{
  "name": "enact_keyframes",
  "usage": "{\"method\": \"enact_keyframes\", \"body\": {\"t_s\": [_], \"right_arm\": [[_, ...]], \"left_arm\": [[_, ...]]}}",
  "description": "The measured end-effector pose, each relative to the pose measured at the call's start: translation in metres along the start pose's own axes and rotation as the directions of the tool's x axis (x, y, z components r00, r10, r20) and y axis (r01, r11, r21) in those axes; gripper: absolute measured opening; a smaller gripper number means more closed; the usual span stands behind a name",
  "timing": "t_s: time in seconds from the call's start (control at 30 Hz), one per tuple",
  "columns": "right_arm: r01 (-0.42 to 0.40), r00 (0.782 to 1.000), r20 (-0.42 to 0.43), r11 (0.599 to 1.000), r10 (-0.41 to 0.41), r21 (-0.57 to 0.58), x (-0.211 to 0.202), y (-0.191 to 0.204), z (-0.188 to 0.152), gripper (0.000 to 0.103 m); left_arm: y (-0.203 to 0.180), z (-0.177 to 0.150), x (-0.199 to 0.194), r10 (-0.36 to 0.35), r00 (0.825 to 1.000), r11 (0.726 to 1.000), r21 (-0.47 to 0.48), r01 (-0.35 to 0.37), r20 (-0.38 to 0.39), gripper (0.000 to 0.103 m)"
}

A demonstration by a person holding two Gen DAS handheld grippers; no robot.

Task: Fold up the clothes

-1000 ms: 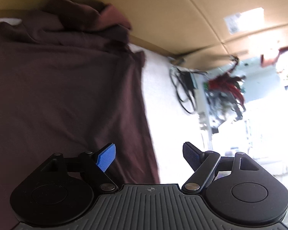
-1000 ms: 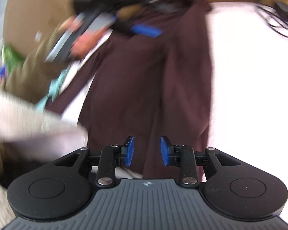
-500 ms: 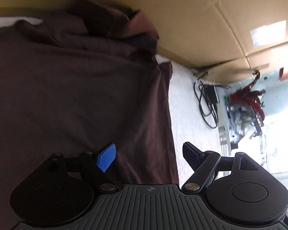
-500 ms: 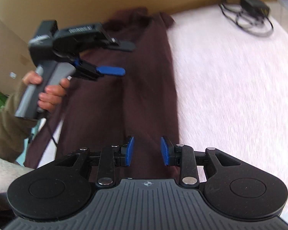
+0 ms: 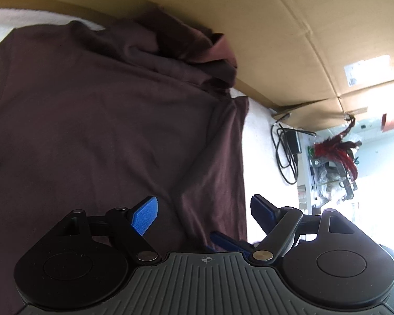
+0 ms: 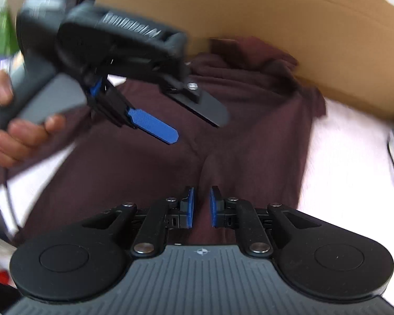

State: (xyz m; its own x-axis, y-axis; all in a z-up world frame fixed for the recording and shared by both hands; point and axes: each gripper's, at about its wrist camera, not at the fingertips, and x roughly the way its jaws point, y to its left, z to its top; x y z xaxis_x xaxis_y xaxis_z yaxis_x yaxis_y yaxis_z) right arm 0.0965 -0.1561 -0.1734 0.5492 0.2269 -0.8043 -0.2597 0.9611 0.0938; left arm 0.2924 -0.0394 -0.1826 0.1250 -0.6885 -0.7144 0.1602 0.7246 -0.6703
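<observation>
Swinging in over the cloth, the right gripper now looks down on the middle of the dark brown garment, where a second ago its view sat over the garment's near end with a blurred pile at the left. Its jaws have just been closing: the blue pads stand narrow, a slim gap between them, and a soft ridge of brown fabric runs up from that gap. Whether the pads actually pinch the cloth cannot be told from this angle.

Over to the left gripper: jaws wide, nothing between them. It has slid so that more of the garment fills its view than before. The left pad hangs over the fabric, the right pad over the white bedding, and the garment's straight right edge runs up between the two. A blue fingertip of the other gripper pokes in low between those jaws.

From the right wrist view, the left gripper hovers above the garment's upper left part, gripped by a hand, fingers spread, blurred with motion.

As for the garment, it lies spread flat on the bedding, its far end bunched in a heap against the cardboard wall. A black cable with a charger sits on the bedding to the right, well apart from the cloth.
</observation>
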Motion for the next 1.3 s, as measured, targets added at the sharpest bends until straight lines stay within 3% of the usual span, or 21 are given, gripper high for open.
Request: {"method": "enact_keyframes", "body": {"t_s": [0.1,0.3,0.33,0.37,0.43,0.5,0.6,0.67,0.7,0.8,1.03,1.13,1.3], "right_arm": [[0.06,0.998,-0.025,0.994,-0.063,-0.094,0.012,0.011,0.002,0.018],[0.057,0.995,-0.076,0.988,-0.068,-0.145,0.026,0.009,0.01,0.021],[0.041,0.996,-0.08,0.993,-0.05,-0.111,0.027,0.006,0.012,0.008],[0.016,0.996,-0.083,0.998,-0.02,-0.053,0.029,0.001,0.014,0.001],[-0.092,0.993,-0.057,0.981,0.103,0.169,0.028,-0.024,0.017,0.001],[-0.172,0.981,-0.023,0.922,0.192,0.348,0.03,-0.049,0.015,0.001],[-0.193,0.975,-0.024,0.89,0.223,0.412,0.031,-0.064,0.007,0.006],[-0.223,0.972,0.026,0.88,0.234,0.42,0.024,-0.076,0.01,0.025],[-0.225,0.973,0.048,0.883,0.225,0.412,0.02,-0.082,0.012,0.032],[-0.183,0.983,0.092,0.916,0.161,0.357,0.008,-0.097,0.02,0.033],[0.014,0.997,0.073,0.971,-0.032,0.238,0.03,-0.128,0.063,0.038],[0.083,0.993,0.066,0.974,-0.099,0.212,0.045,-0.138,0.076,0.043],[0.056,0.996,0.053,0.962,-0.073,0.267,0.064,-0.161,0.083,0.043]], "left_arm": [[0.007,-0.001,-0.004,0.002,1.0,1.0,-0.02,-0.002,0.003,0.088],[0.012,-0.002,-0.006,0.0,1.0,0.999,-0.038,0.0,0.0,0.089],[0.013,-0.002,-0.006,0.0,1.0,0.999,-0.039,0.0,-0.001,0.089],[0.014,-0.003,-0.006,0.0,1.0,0.999,-0.04,0.001,0.001,0.089],[0.016,-0.004,-0.007,-0.001,1.0,0.999,-0.04,0.001,0.003,0.089],[0.017,-0.003,-0.006,0.0,1.0,0.999,-0.041,0.0,0.0,0.089],[0.018,-0.005,-0.004,0.002,1.0,0.999,-0.039,-0.002,0.001,0.089],[0.019,-0.007,-0.006,-0.004,1.0,0.999,-0.039,0.004,0.006,0.089],[0.019,-0.008,-0.008,-0.007,1.0,0.999,-0.04,0.007,0.008,0.089],[0.018,-0.012,-0.011,-0.015,1.0,0.999,-0.044,0.016,0.012,0.089],[0.0,-0.025,0.003,-0.059,0.998,0.998,-0.016,0.059,-0.012,0.09],[-0.011,-0.033,0.014,-0.022,1.0,0.999,0.031,0.022,-0.008,0.09],[-0.021,-0.031,0.027,0.018,1.0,0.999,0.049,-0.019,0.016,0.09]]}}
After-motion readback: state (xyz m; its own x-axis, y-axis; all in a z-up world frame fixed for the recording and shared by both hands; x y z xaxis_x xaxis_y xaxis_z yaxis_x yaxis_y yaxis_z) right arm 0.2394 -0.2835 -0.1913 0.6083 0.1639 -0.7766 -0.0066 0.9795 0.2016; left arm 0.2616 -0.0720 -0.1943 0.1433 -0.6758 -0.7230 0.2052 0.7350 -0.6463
